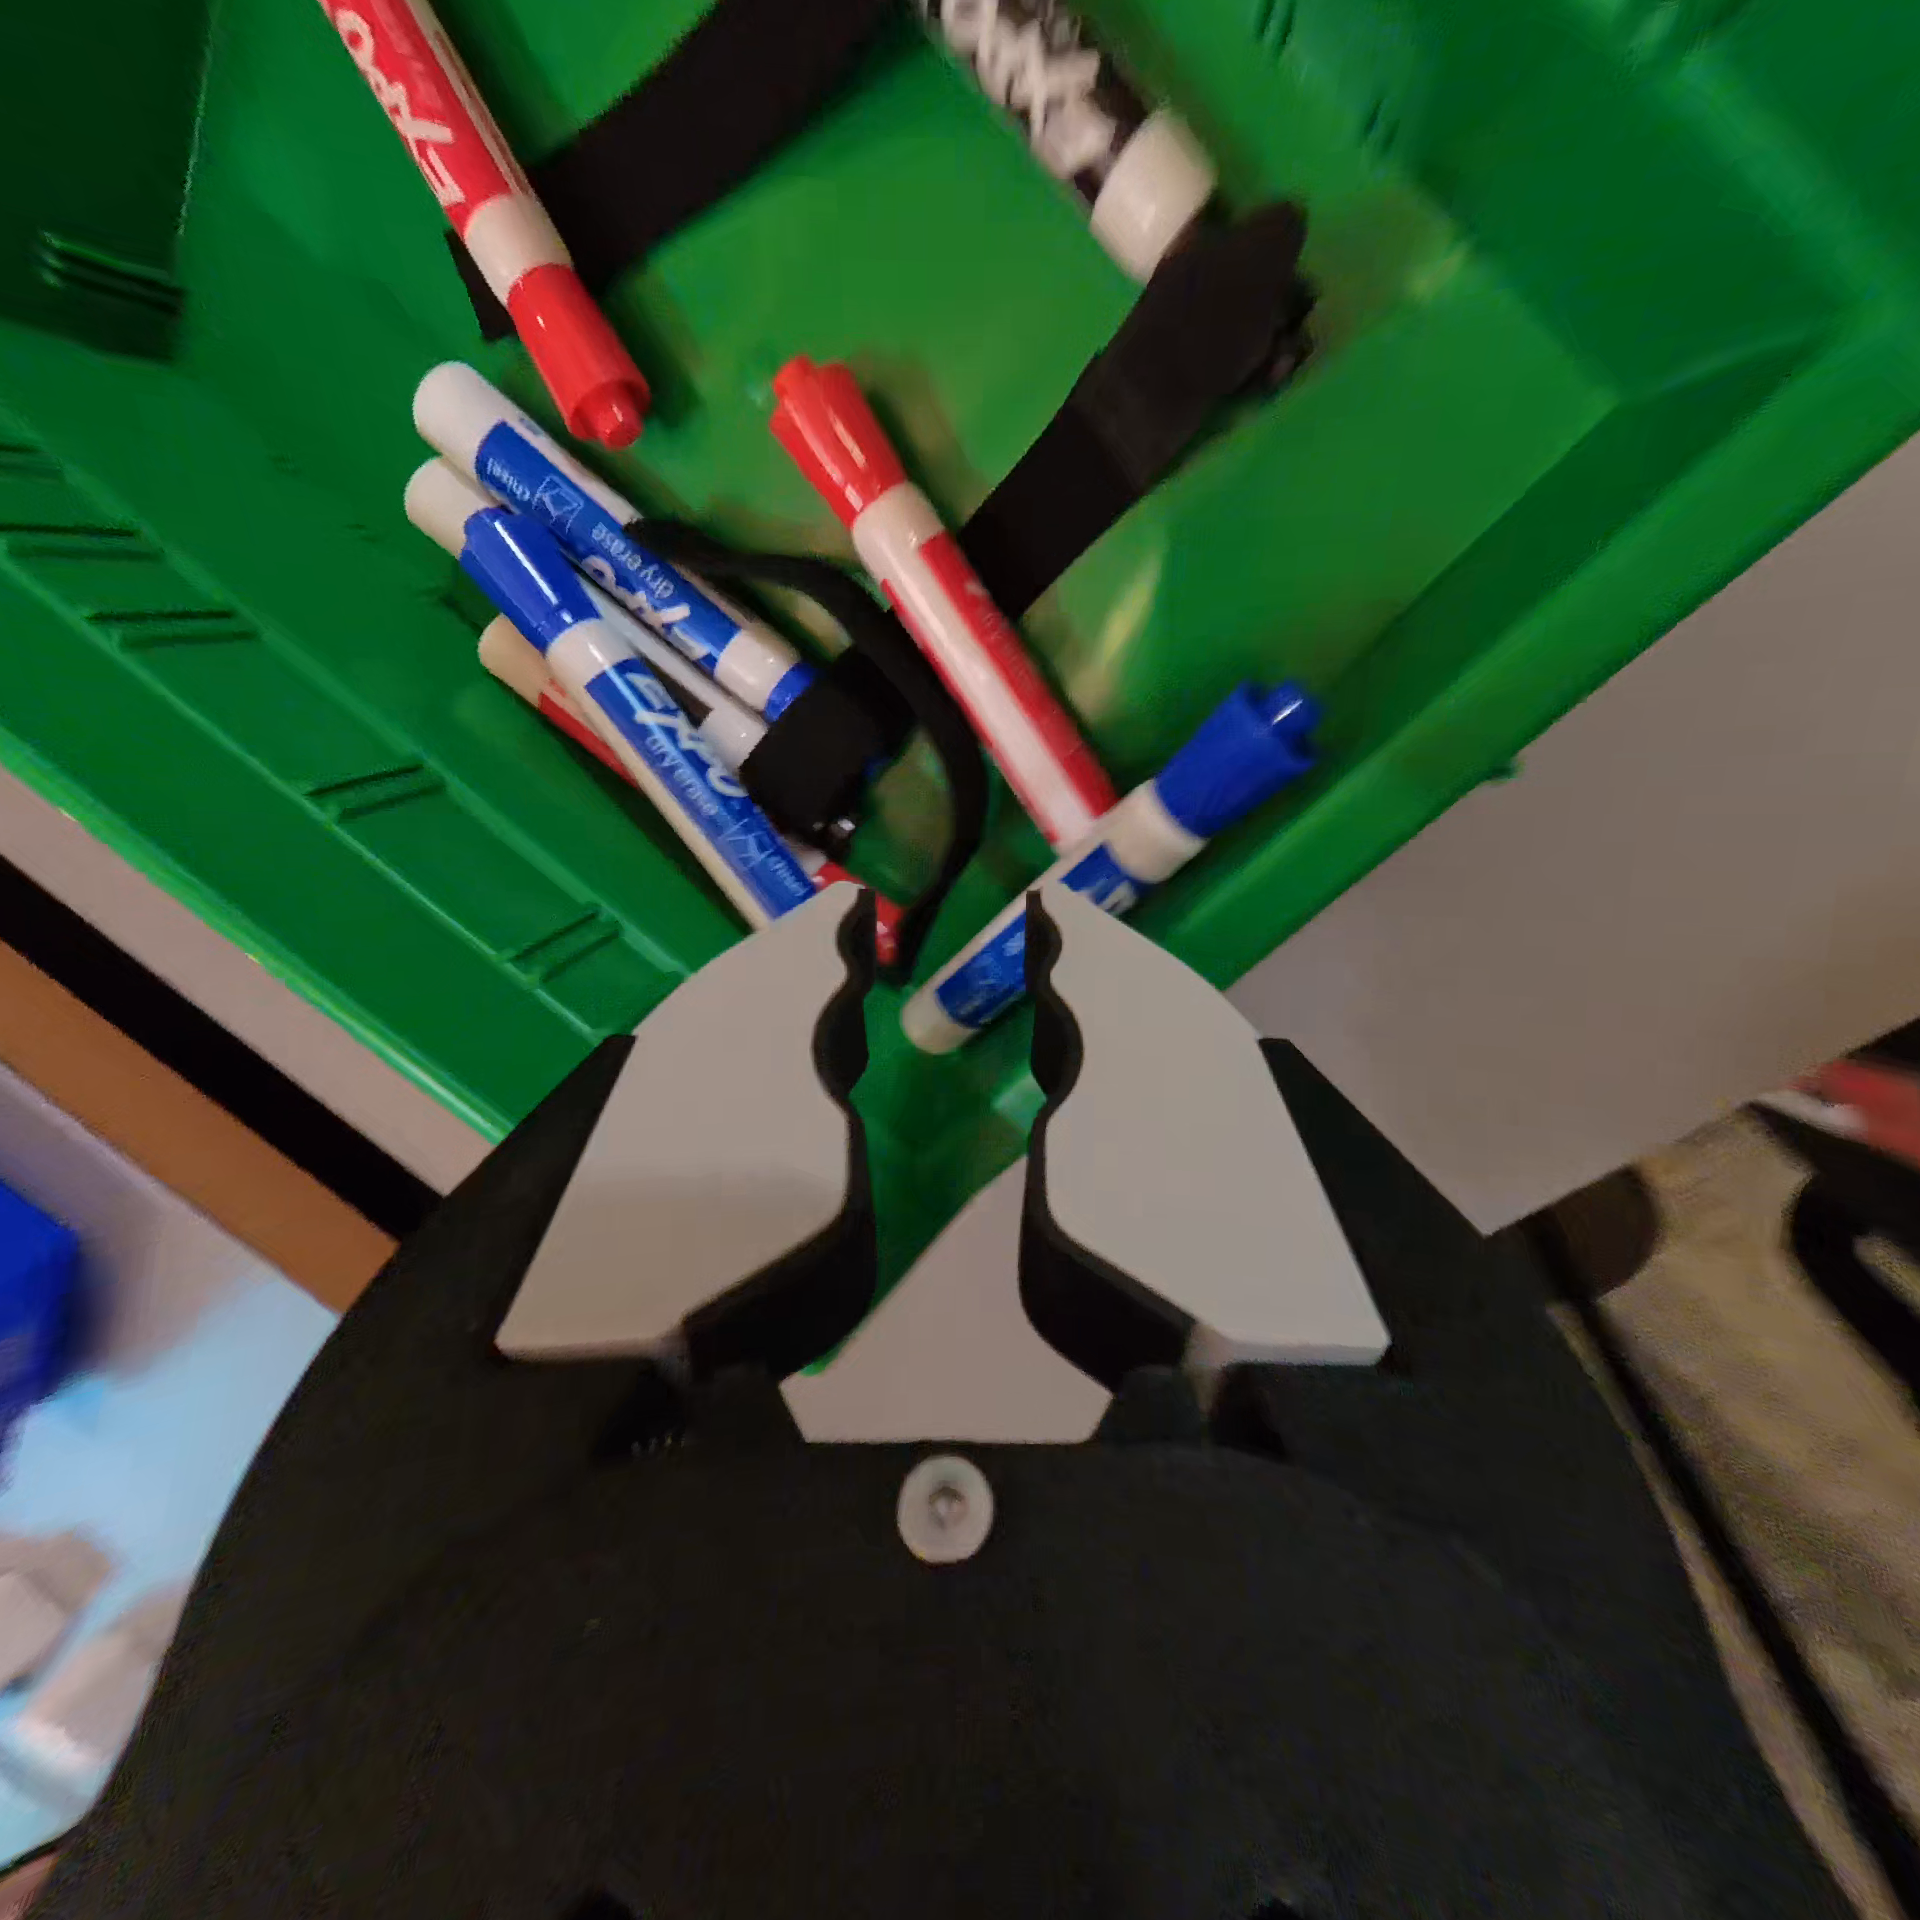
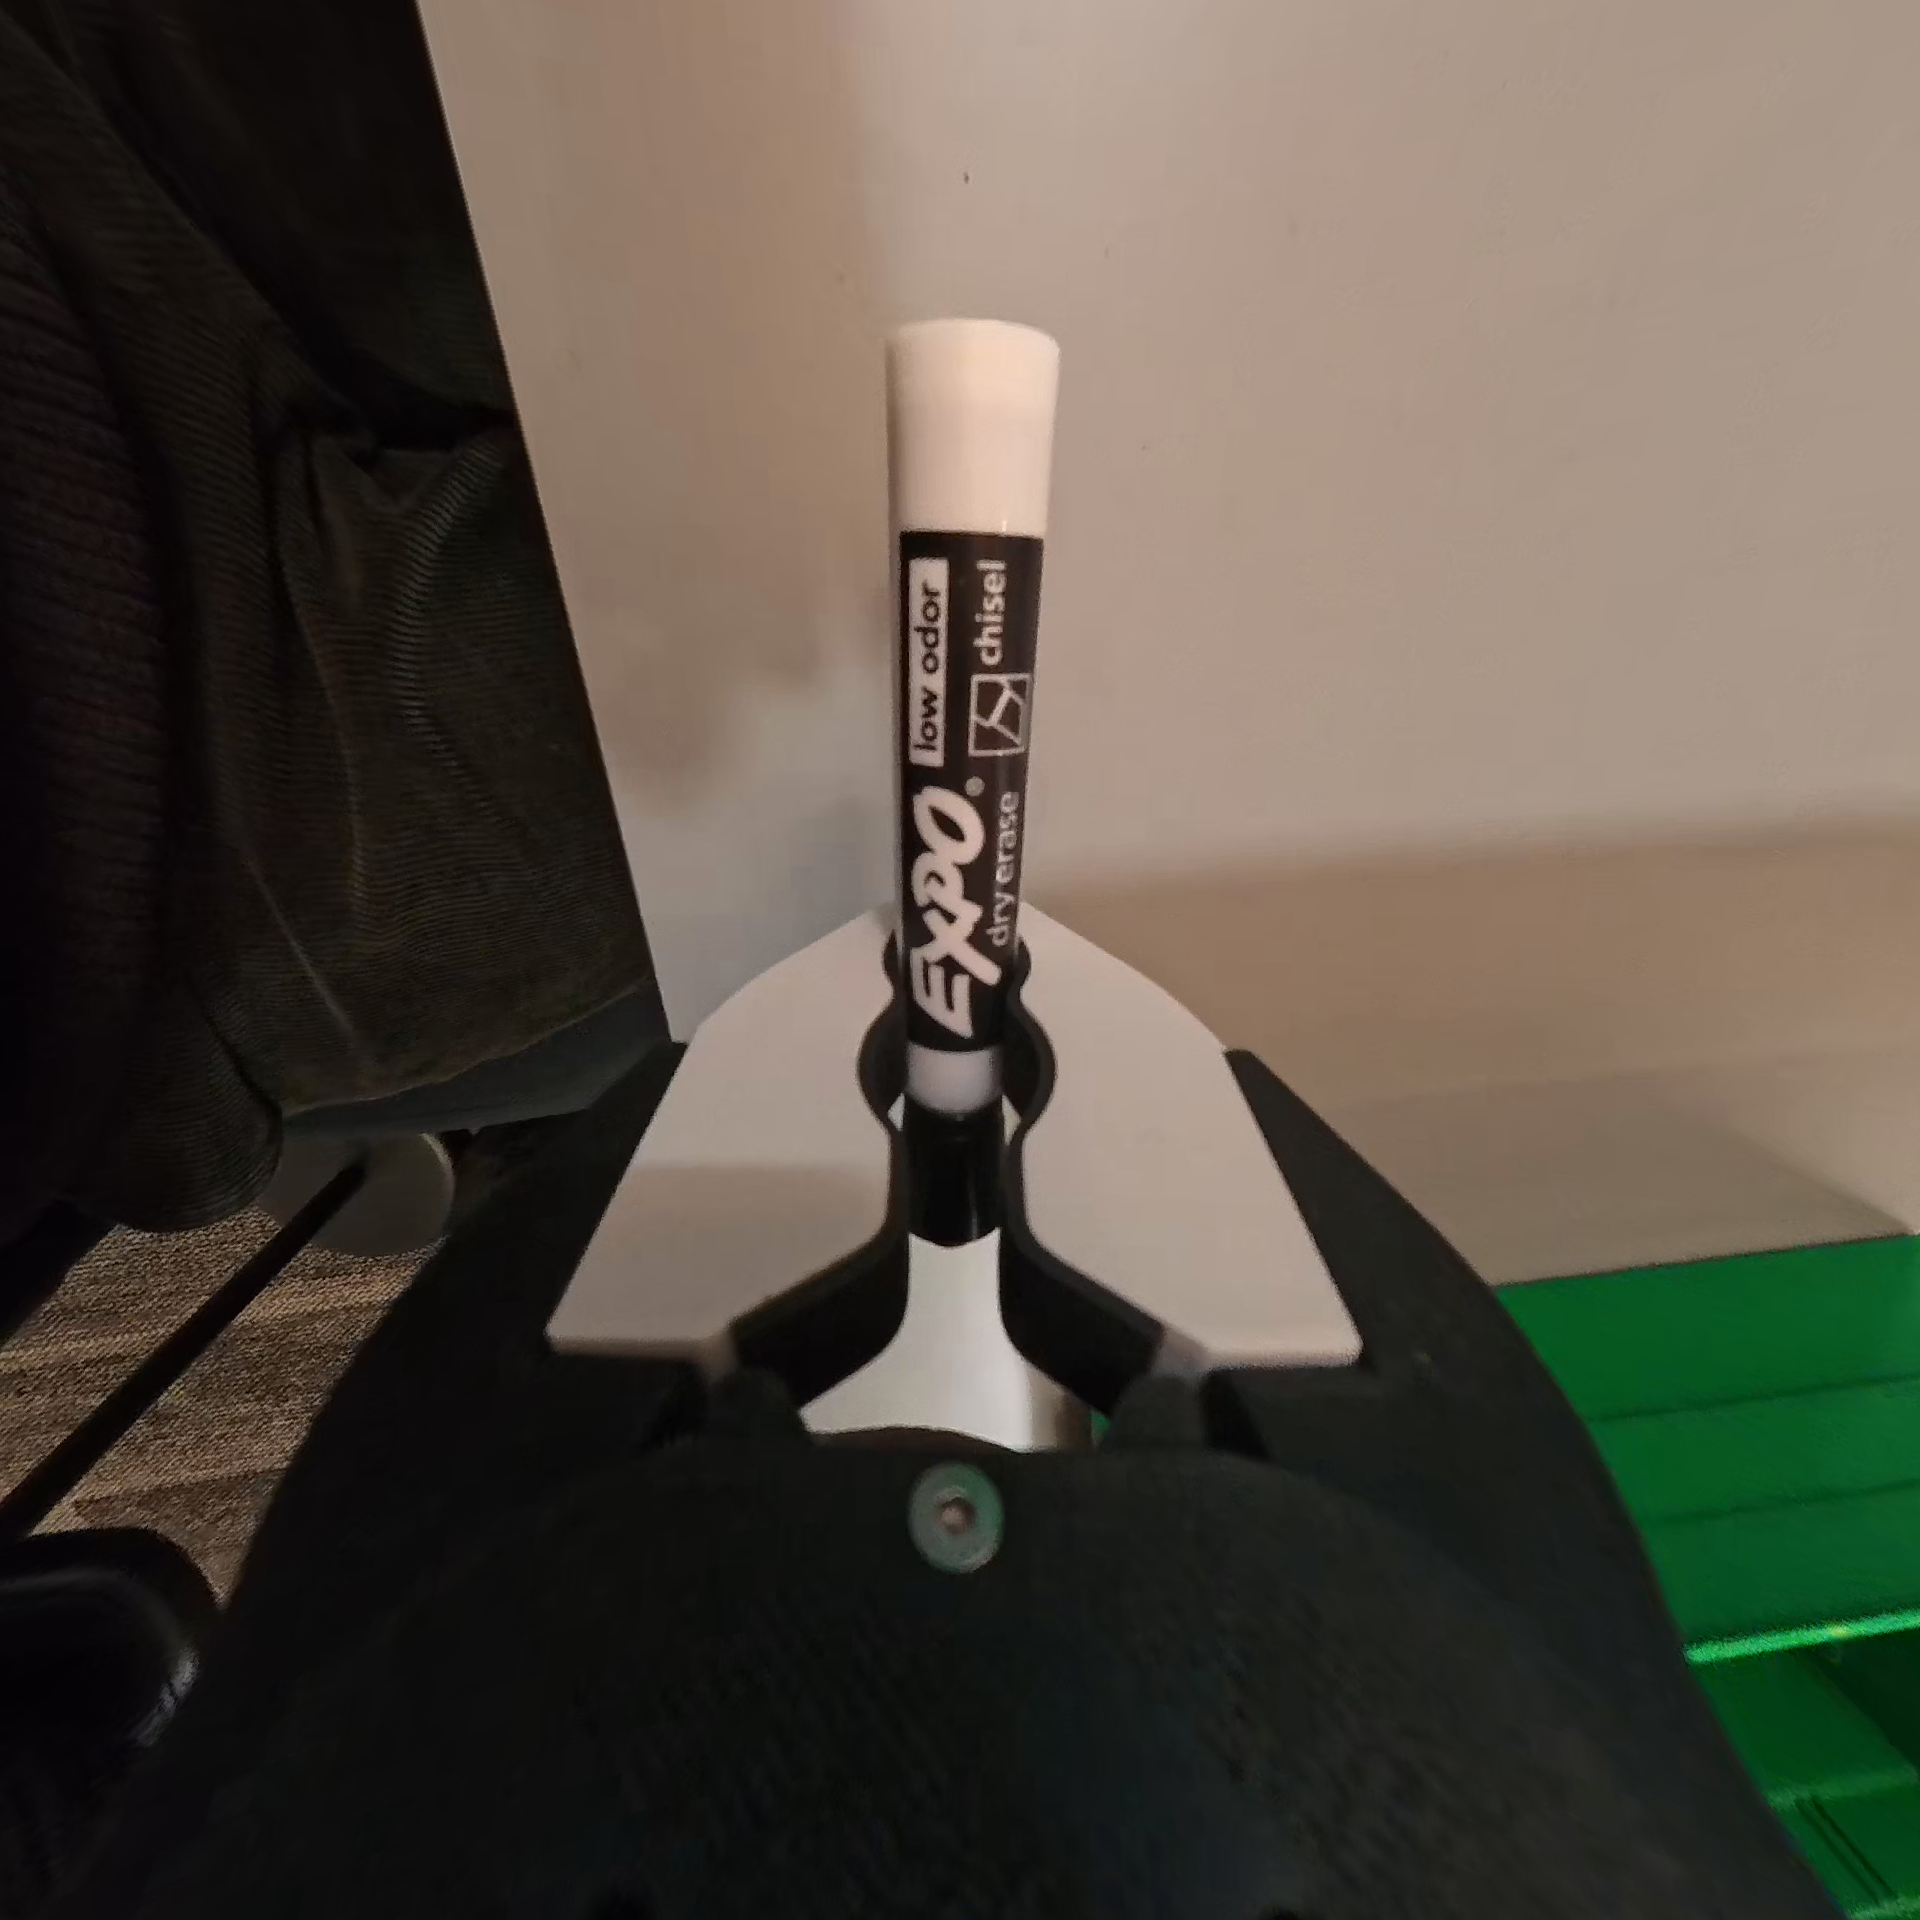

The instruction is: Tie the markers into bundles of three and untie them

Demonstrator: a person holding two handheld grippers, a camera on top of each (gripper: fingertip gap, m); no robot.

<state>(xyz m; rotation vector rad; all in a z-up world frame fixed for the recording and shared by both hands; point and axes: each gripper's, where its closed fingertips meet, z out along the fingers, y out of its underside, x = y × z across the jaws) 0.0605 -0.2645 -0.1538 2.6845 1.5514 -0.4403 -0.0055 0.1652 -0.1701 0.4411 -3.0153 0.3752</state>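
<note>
Your left gripper (image 1: 945, 914) hangs unclenched over the corner of a green bin (image 1: 1455, 582), jaws parted, nothing between them. A black strap (image 1: 935, 748) loops right ahead of the tips. Just beyond the right finger lies a blue marker (image 1: 1132, 842); a cluster of blue markers (image 1: 613, 613) sits ahead to the left, a red marker (image 1: 935, 582) between them. Another red marker (image 1: 499, 208) runs off the top edge.

Only the right wrist view shows your right gripper (image 2: 961, 987) clamped on a black marker (image 2: 971, 665), upright against a pale wall (image 2: 1403, 416). Dark fabric (image 2: 260, 623) fills the left.

A blurred black-and-white marker (image 1: 1091, 135) shows at the top of the left view.
</note>
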